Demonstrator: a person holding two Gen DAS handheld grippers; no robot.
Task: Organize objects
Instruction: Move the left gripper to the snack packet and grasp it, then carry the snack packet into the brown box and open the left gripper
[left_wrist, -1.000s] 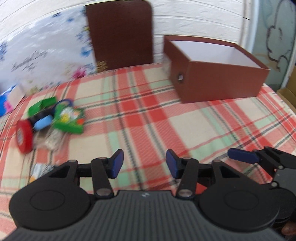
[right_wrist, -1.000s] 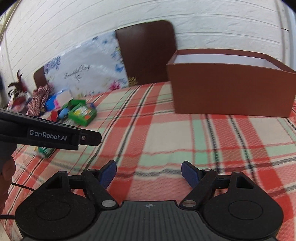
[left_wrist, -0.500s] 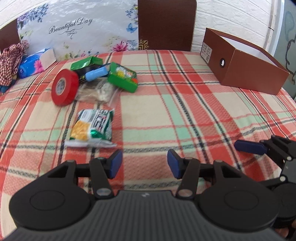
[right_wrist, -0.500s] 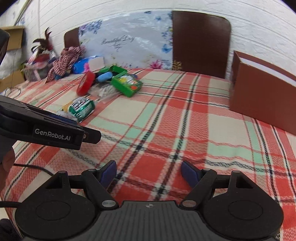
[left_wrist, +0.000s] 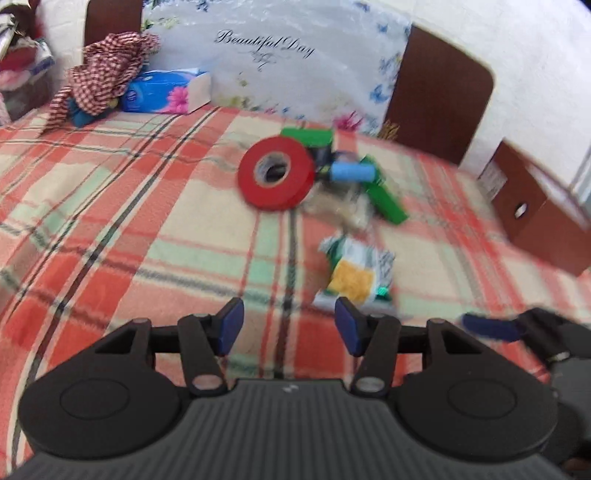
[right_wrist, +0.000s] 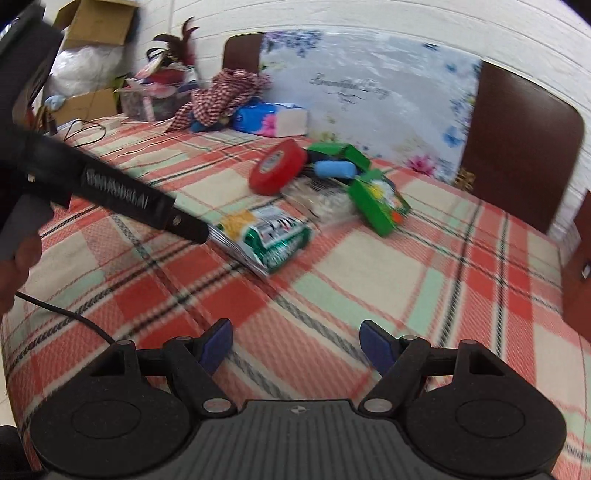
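Note:
A pile of objects lies on the plaid tablecloth: a red tape roll (left_wrist: 275, 177) (right_wrist: 277, 167), a blue cylinder (left_wrist: 351, 171) (right_wrist: 334, 170), green boxes (left_wrist: 384, 199) (right_wrist: 378, 203), a clear bag (right_wrist: 325, 199) and a green-yellow snack packet (left_wrist: 354, 273) (right_wrist: 266, 236). A brown open box (left_wrist: 539, 210) stands at the right. My left gripper (left_wrist: 288, 326) is open and empty just in front of the snack packet. My right gripper (right_wrist: 295, 345) is open and empty, further back from the pile.
A blue tissue box (left_wrist: 166, 90) and a checkered cloth (left_wrist: 103, 70) lie at the back left. A floral board (left_wrist: 280, 55) and brown chair backs (left_wrist: 439, 96) stand behind the table. Cardboard boxes and clutter (right_wrist: 92, 55) sit at the far left.
Both grippers have swung left, away from the brown box and towards the pile. The left gripper has come closer to the snack packet. Both stay open.

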